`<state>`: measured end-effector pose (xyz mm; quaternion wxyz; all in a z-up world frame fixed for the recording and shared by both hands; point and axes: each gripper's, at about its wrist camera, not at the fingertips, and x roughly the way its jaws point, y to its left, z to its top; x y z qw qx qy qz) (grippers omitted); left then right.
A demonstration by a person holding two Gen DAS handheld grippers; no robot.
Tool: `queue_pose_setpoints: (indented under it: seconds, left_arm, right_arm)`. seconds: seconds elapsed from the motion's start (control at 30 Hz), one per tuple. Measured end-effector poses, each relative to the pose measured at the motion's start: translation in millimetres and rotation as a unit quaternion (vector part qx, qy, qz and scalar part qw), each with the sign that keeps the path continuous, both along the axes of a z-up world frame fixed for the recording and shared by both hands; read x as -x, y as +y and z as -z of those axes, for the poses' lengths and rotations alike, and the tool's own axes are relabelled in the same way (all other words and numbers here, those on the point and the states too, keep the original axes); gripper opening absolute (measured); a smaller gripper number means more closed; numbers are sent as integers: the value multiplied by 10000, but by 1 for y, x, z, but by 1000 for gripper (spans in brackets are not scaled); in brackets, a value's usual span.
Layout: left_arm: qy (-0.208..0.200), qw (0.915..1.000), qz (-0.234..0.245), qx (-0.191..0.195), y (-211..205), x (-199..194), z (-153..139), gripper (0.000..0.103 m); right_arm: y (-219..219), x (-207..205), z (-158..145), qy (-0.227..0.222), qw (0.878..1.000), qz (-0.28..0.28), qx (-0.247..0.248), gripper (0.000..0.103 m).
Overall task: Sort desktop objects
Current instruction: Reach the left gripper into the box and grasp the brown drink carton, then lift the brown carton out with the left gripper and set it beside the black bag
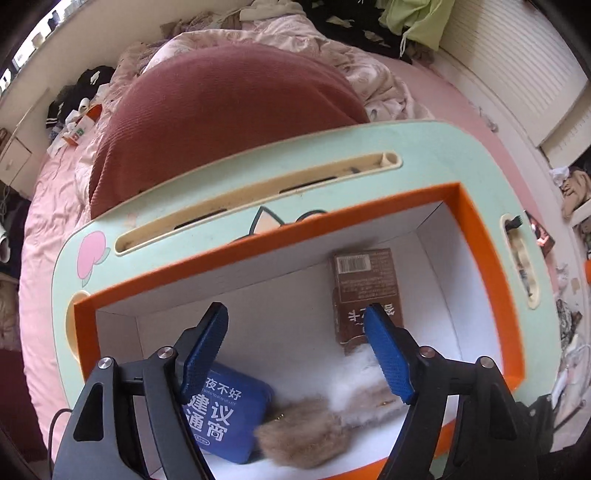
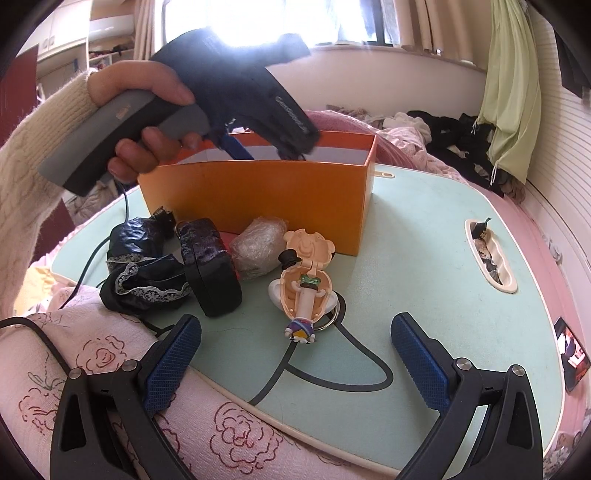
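The left gripper (image 1: 295, 347), its ribbed blue pads spread wide and gripping nothing, points down into the orange cardboard box with white inner walls (image 1: 491, 258). Inside the box, nearest the pads, lie a glossy blue rectangular pouch with white lettering (image 1: 231, 413) and a fluffy tan-and-white fur piece (image 1: 325, 424); a brown printed carton (image 1: 364, 291) lies farther back. Before the box, the right gripper (image 2: 295, 354) hovers wide open and empty above the pale mint lap table (image 2: 424, 236), near a peach plastic figurine keychain (image 2: 306, 288), a black lace-trimmed cloth (image 2: 144, 273) and a crinkly wrapped bundle (image 2: 258, 247).

Bright window (image 2: 258, 22), beige curtains (image 2: 436, 22), pink bed (image 1: 436, 88)
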<state>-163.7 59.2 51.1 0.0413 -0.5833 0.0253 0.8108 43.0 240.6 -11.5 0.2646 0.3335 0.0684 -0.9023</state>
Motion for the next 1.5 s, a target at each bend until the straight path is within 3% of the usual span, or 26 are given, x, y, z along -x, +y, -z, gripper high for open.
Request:
queue_pose_setpoints:
  seconds: [0.1, 0.2, 0.27, 0.33, 0.4, 0.53, 0.7, 0.83, 0.9, 0.97, 1.1, 1.27, 1.5]
  left_arm:
    - [-94, 9990, 74, -438, 7, 2, -2, 76]
    - [-234, 9989, 122, -396, 25, 11, 6, 76]
    - [-213, 9990, 208, -332, 35, 15, 10, 68]
    - [-347, 9985, 274, -322, 39, 15, 18, 49]
    - [-178, 9990, 407, -51, 46, 13, 17, 42]
    - [-56, 9986, 512, -103, 32, 6, 15, 42]
    - [683, 9929, 615, -756, 3, -25, -28, 42]
    - [1497, 9768, 879, -1253, -31, -94, -75, 42]
    - [1762, 9698, 1042, -1324, -39, -118, -81, 42]
    - [1903, 9656, 1110, -1382, -52, -155, -76, 42]
    - [1886, 9640, 1026, -1570, -63, -184, -53, 42]
    - [1691, 9684, 663, -1707, -79, -187, -16, 42]
    - [1793, 9668, 860, -1601, -57, -182, -10, 42]
  right_arm:
    - [0, 0, 1, 0, 10000, -1, -3, 103]
    - [1, -1, 1, 2, 10000, 0, 2, 103]
    - [2, -1, 1, 2, 10000, -1, 3, 103]
    - [2, -1, 1, 1, 10000, -1, 5, 103]
    - [1, -1, 0, -3, 10000, 1, 10, 103]
    - [-1, 0, -2, 10, 10000, 2, 7, 103]
    - [-1, 0, -3, 10, 10000, 5, 14, 103]
    - [1, 1, -4, 11, 10000, 6, 15, 103]
    - [2, 1, -4, 12, 10000, 8, 20, 103]
    - [2, 1, -4, 12, 10000, 9, 18, 103]
    - [0, 0, -4, 19, 10000, 20, 19, 103]
    - [2, -1, -5, 17, 10000, 18, 26, 103]
    - [3, 0, -4, 24, 10000, 20, 32, 103]
